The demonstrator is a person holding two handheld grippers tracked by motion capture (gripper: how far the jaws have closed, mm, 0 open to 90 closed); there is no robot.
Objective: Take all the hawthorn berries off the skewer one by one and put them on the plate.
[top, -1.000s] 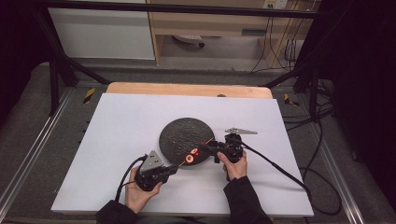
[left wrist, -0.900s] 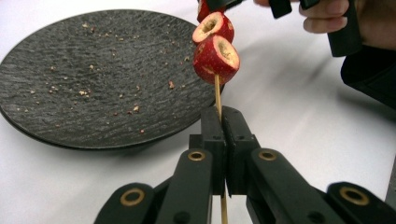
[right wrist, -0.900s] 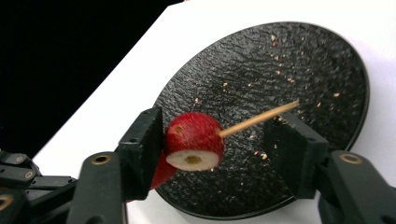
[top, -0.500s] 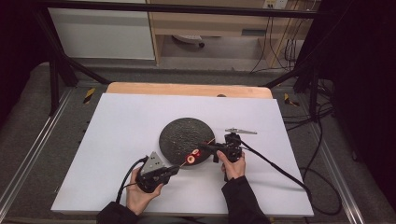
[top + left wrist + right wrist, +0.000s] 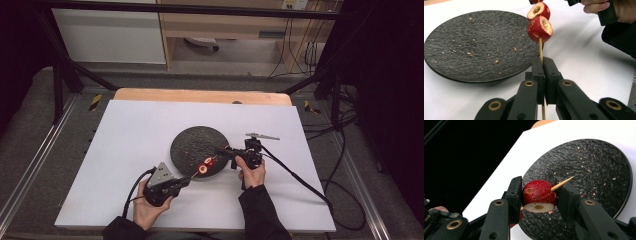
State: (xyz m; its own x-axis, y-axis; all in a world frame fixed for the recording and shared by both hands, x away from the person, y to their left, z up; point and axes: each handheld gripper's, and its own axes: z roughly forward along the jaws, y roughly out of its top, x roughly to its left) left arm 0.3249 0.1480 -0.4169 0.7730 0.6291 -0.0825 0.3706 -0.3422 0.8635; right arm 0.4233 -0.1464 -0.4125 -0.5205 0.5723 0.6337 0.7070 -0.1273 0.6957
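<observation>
Over the near edge of the dark plate (image 5: pixel 192 145), toward the table's near edge, a wooden skewer (image 5: pixel 540 51) carries two red fruit halves. The left gripper (image 5: pixel 186 181) is clamped on the skewer's lower end. The right gripper (image 5: pixel 537 195), whose jaws have just been closing, pinches the upper fruit half (image 5: pixel 539 195) from both sides, with the lower fruit half (image 5: pixel 540 29) between the two grippers.

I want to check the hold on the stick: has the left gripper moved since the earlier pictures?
No. In the high view the left gripper sits at the same spot just below the dark plate, shut on the skewer.
</observation>
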